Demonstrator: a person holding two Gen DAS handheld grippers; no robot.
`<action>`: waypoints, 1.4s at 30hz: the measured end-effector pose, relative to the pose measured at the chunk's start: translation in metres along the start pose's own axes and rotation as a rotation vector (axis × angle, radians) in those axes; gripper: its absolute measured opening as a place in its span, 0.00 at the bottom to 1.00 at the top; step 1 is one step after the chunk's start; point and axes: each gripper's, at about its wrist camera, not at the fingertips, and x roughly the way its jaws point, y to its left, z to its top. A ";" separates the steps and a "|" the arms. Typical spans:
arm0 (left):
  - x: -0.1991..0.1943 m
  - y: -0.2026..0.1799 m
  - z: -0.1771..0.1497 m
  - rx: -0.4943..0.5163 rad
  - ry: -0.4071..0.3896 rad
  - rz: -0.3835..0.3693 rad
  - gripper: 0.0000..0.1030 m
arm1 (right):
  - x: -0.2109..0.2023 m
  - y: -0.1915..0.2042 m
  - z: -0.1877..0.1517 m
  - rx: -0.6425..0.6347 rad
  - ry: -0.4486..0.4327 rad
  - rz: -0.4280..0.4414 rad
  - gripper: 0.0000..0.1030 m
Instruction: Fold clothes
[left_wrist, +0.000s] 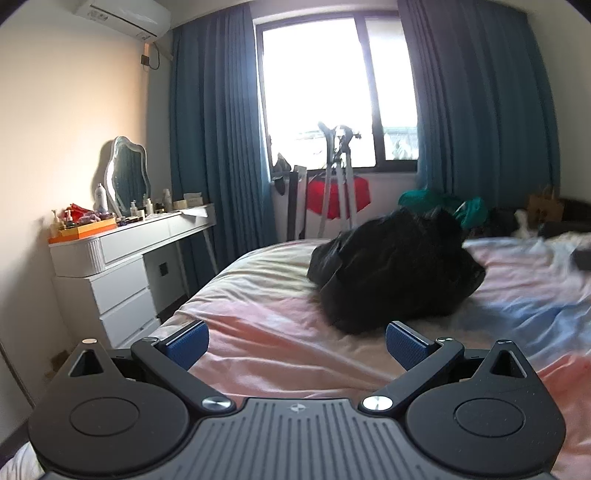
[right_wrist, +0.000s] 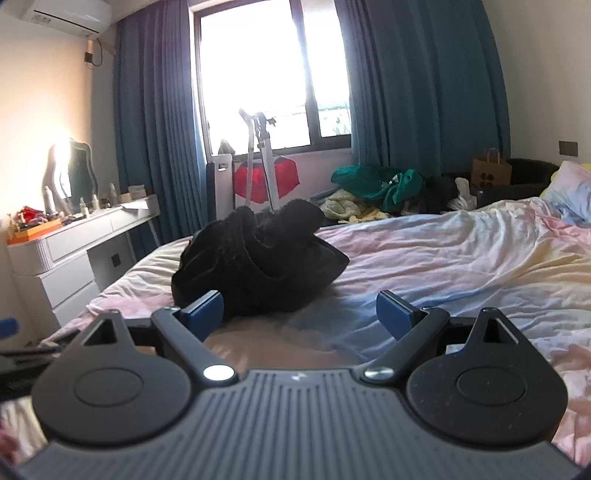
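Observation:
A crumpled black garment (left_wrist: 395, 266) lies in a heap on the bed, ahead and a little right of my left gripper (left_wrist: 297, 345). That gripper is open, its blue pads wide apart over the pink sheet with nothing between them. In the right wrist view the same black garment (right_wrist: 258, 258) sits ahead and to the left. My right gripper (right_wrist: 301, 314) is open too, hovering just short of the heap, its left pad near the garment's near edge.
The bed (right_wrist: 461, 258) has a rumpled pink, white and blue sheet. A white dresser (left_wrist: 122, 266) with a mirror and bottles stands left. A pile of green and yellow clothes (right_wrist: 373, 188), a paper bag (right_wrist: 491, 168) and a pillow (right_wrist: 569, 188) lie beyond. A drying rack (left_wrist: 338, 184) stands by the window.

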 end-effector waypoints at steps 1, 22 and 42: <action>0.008 -0.004 -0.002 0.015 0.013 0.006 1.00 | 0.000 0.000 0.000 -0.003 -0.003 -0.006 0.89; 0.262 -0.142 0.119 0.061 0.053 -0.018 0.93 | 0.073 -0.086 -0.021 0.248 0.103 -0.138 0.89; 0.309 -0.183 0.136 0.048 0.143 0.008 0.80 | 0.103 -0.105 -0.038 0.392 0.179 -0.117 0.89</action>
